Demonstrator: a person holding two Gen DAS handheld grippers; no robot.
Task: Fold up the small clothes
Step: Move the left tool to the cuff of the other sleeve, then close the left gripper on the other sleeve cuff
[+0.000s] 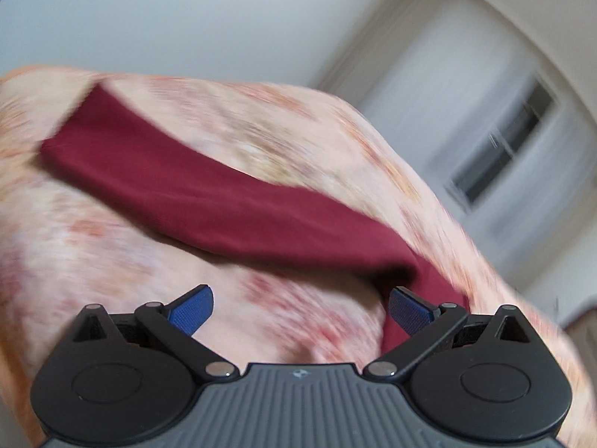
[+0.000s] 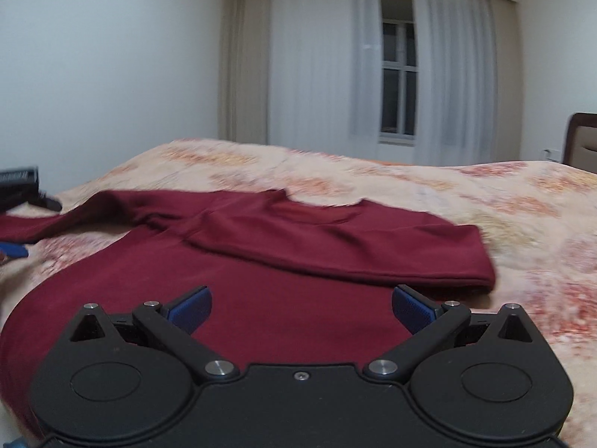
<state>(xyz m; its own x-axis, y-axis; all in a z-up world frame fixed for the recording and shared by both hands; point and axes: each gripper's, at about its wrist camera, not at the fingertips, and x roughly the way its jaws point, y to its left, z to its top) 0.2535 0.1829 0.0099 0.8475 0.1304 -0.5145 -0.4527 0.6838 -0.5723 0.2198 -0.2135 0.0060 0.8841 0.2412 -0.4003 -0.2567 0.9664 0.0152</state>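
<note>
Dark red long-sleeved top [image 2: 261, 298] spread on a bed with a peach floral blanket [image 2: 485, 194].
One sleeve [image 2: 373, 254] lay folded across its chest, the other [image 1: 209, 194] stretched sideways over the blanket. Left gripper [image 1: 300, 308] and right gripper [image 2: 301, 308] both had jaws spread, gripping nothing.

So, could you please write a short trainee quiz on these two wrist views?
1. True or false: the right gripper grips the dark red long-sleeved shirt.
2. One sleeve lies: A) folded across the shirt's body, B) hanging off the bed, C) rolled into a ball.
3. What surface does the shirt rest on?

Key:
1. False; its jaws stand open above the cloth, as do those of the left gripper.
2. A.
3. The peach floral bedspread.
</note>
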